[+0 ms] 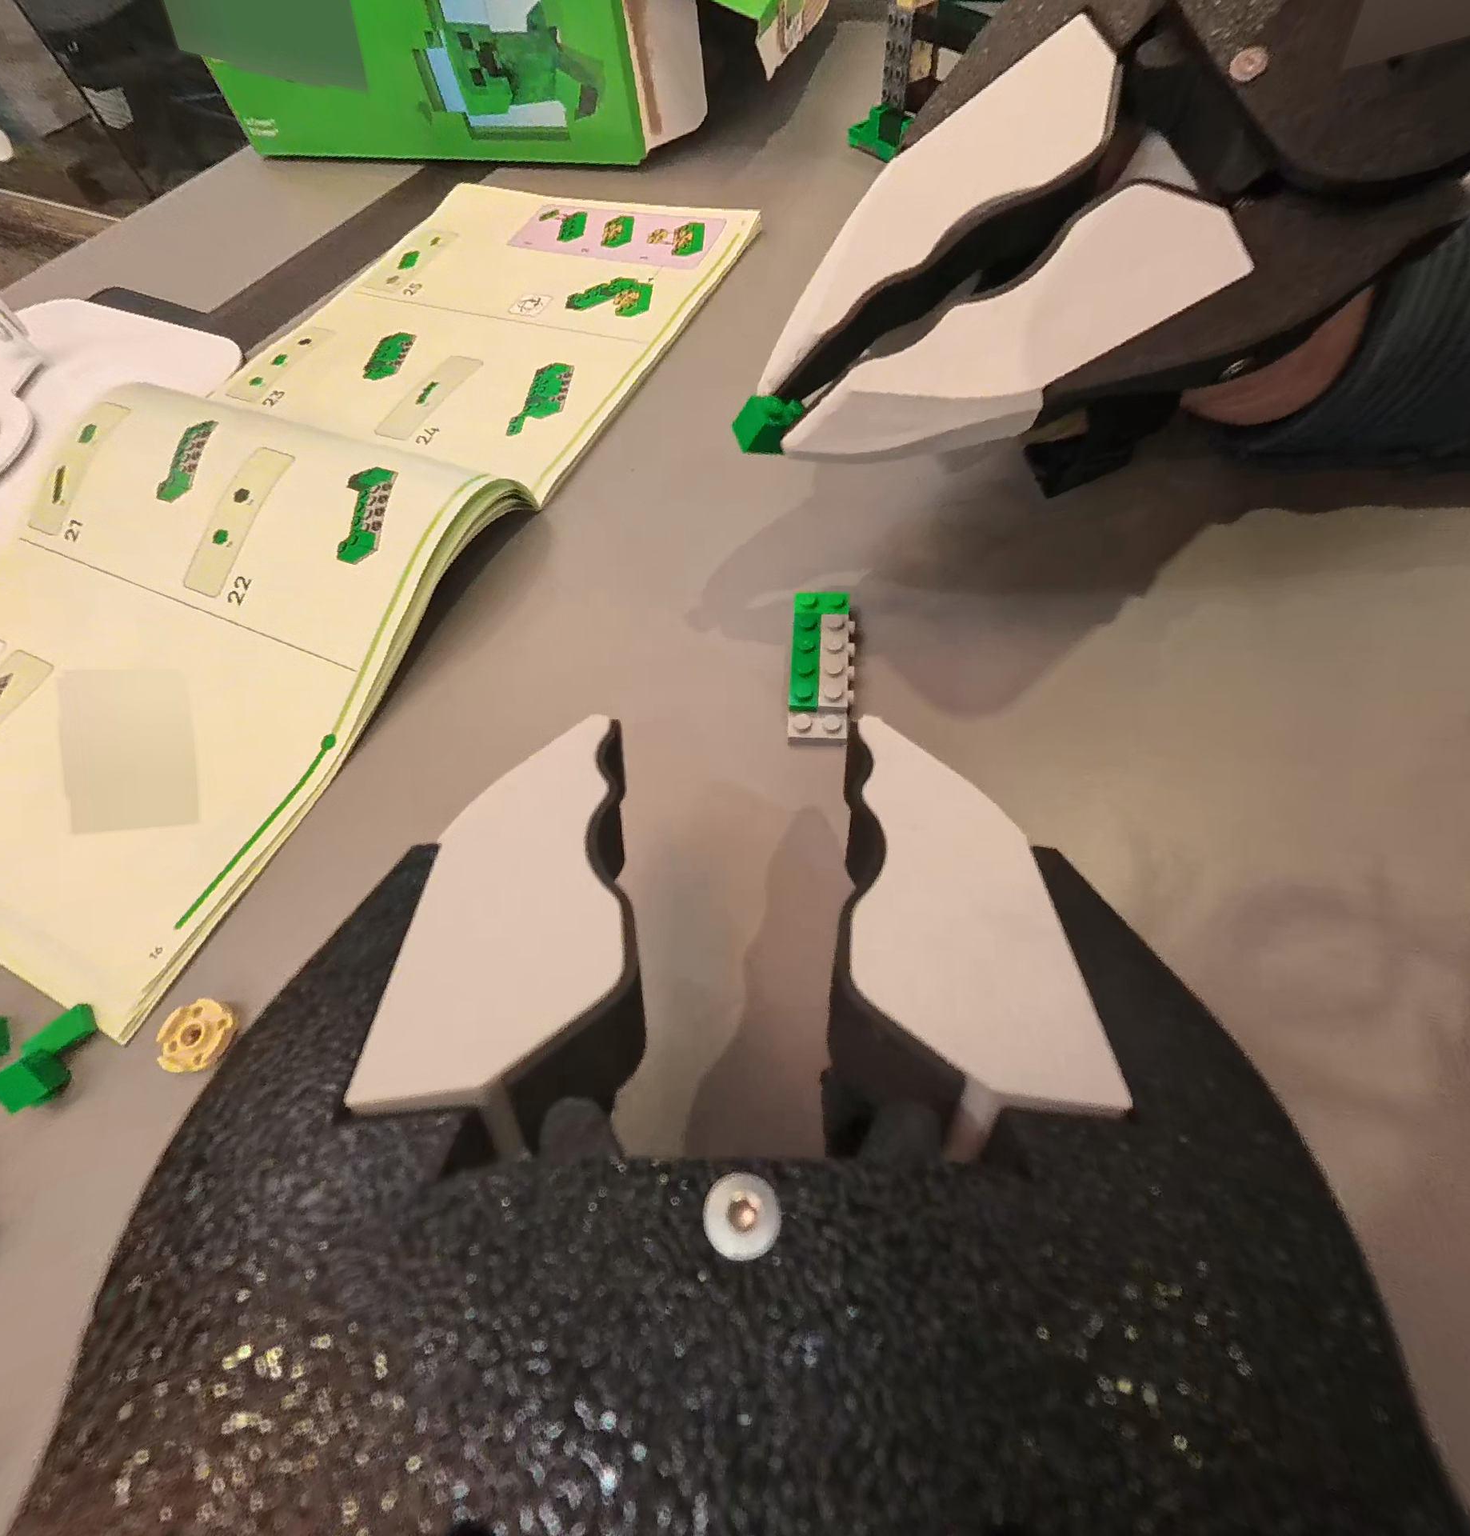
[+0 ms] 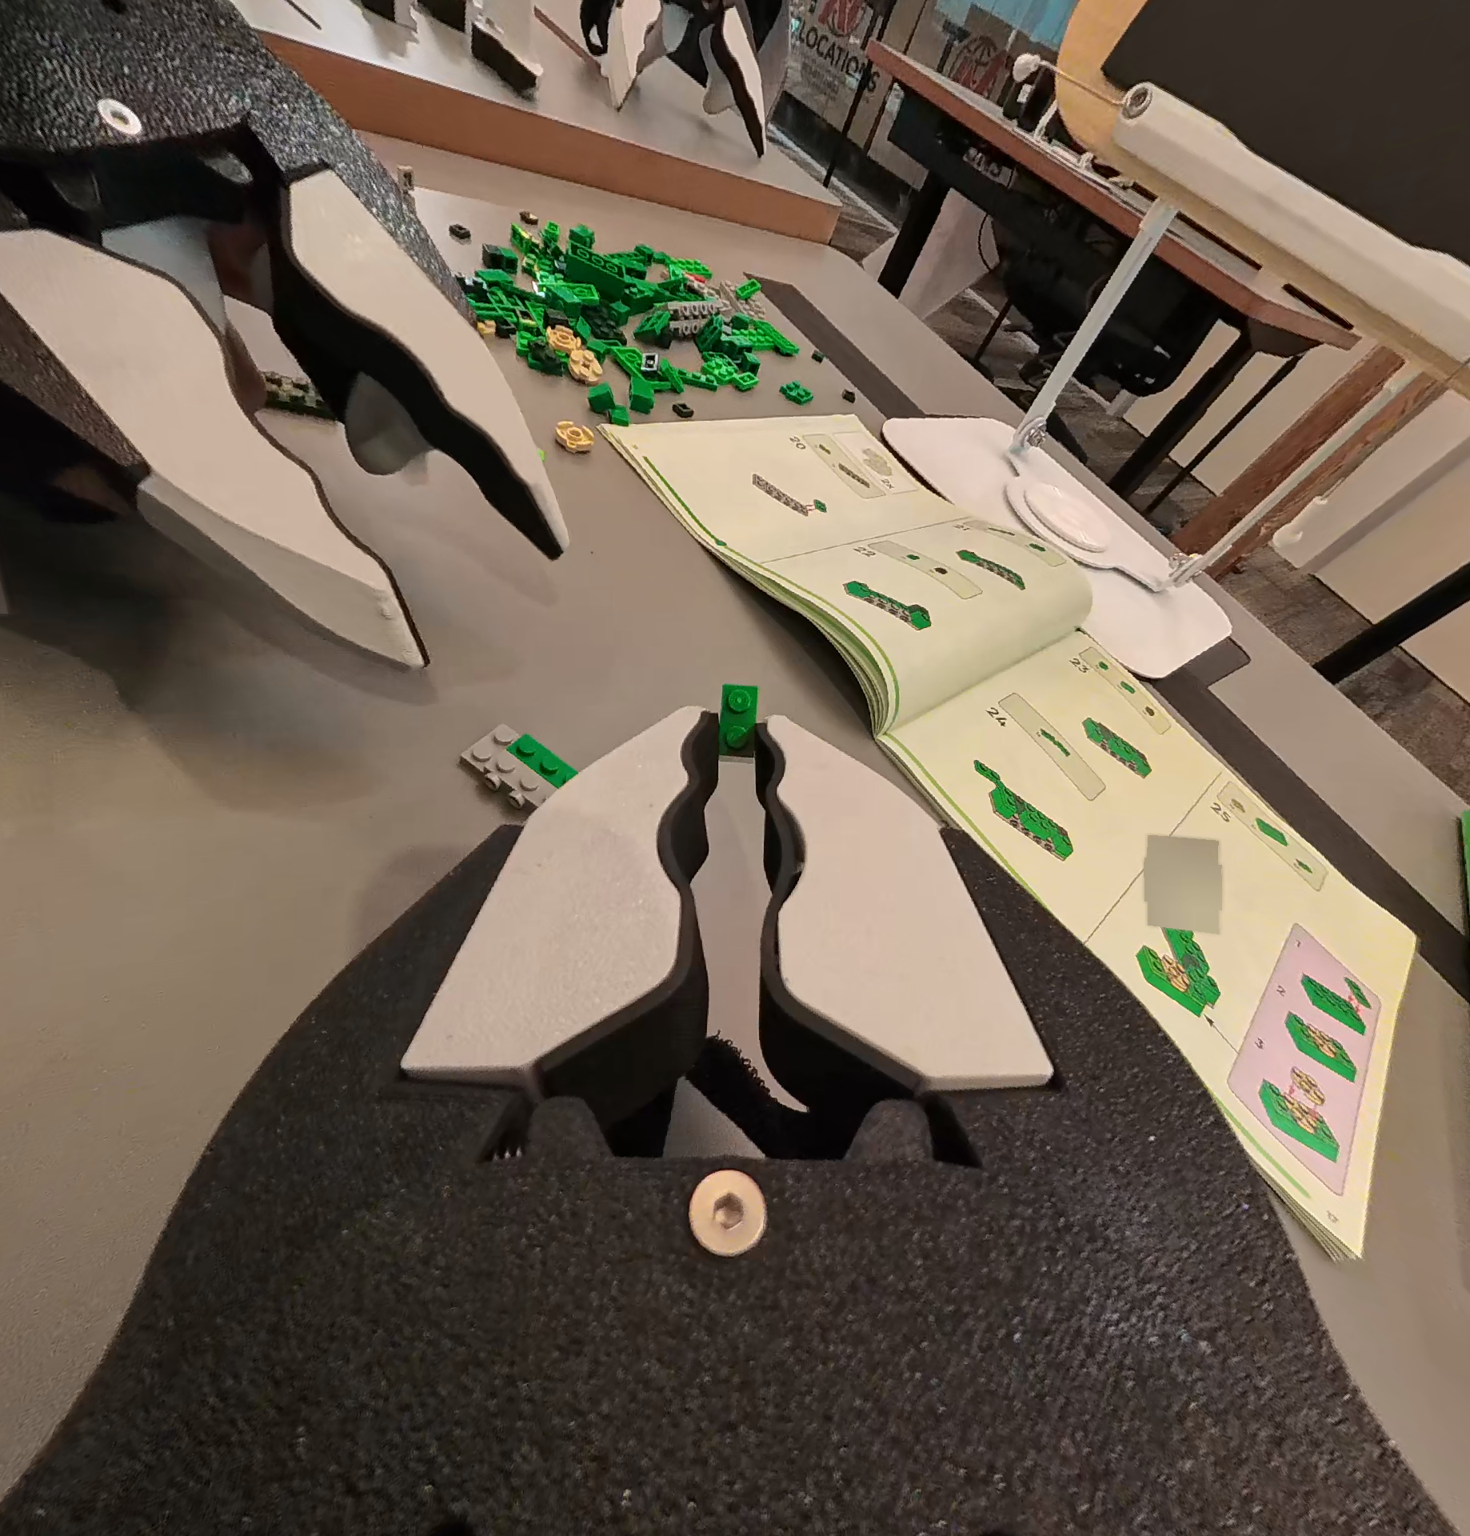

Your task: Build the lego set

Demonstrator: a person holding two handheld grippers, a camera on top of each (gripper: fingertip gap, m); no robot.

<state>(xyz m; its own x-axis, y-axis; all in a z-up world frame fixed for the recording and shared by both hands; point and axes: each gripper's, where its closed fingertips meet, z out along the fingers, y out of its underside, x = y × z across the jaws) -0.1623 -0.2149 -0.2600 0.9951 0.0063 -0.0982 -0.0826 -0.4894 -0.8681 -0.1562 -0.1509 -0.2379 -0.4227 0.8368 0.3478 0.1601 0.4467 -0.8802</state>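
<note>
Lego instruction booklet [image 1: 316,465] lies open on the grey table [image 1: 1130,831], loose bricks [image 2: 632,316] piled beyond it. Left gripper [image 1: 732,736] is spread wide, empty, just behind the green-and-grey plate assembly [image 1: 821,665]. Right gripper [image 2: 736,727] pinches a small green plate [image 2: 738,716] above the table.

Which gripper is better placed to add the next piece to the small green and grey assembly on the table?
Right. The right gripper already pinches a small green plate, while the left gripper is open and empty beside the assembly.
</note>
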